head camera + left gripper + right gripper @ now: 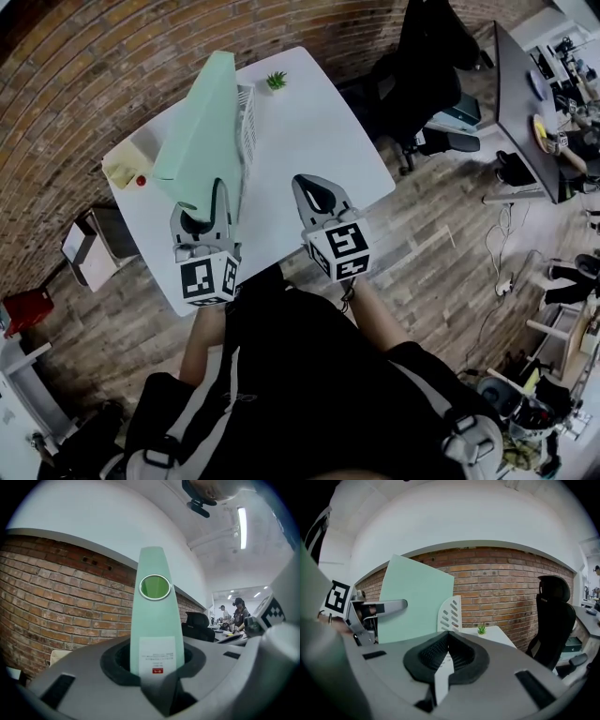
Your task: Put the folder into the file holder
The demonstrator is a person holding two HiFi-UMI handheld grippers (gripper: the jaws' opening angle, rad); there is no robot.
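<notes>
over the left half of the white tabletop (319,141) the left tongs (202,208) grip a mint-green folder (202,131) by the near end of its spine, one jaw pressed on each side. the left gripper view looks straight along that spine: a white label (157,656) sits just past the jaws, and a round metal-ringed finger hole (154,587) is higher up. the folder is held on edge and leaning, its far end reaching toward the brick wall (94,66).

the white slotted holder (247,122) stands on the tabletop just right of the folder, which hides part of it in the head view. in the right gripper view the folder's broad face rises left of the holder and overlaps it. its lower edge is hidden there, so i cannot tell whether the two touch or whether any of the folder sits inside.

the right tongs (309,187) hang over the near right part of the tabletop, closed tip to tip and empty, apart from the folder.

a small green plant (276,81) stands near the far edge beyond the holder. a yellow box (122,167) and a small red thing (141,180) sit at the left corner. a black chair (422,84) stands off the tabletop's right side.
</notes>
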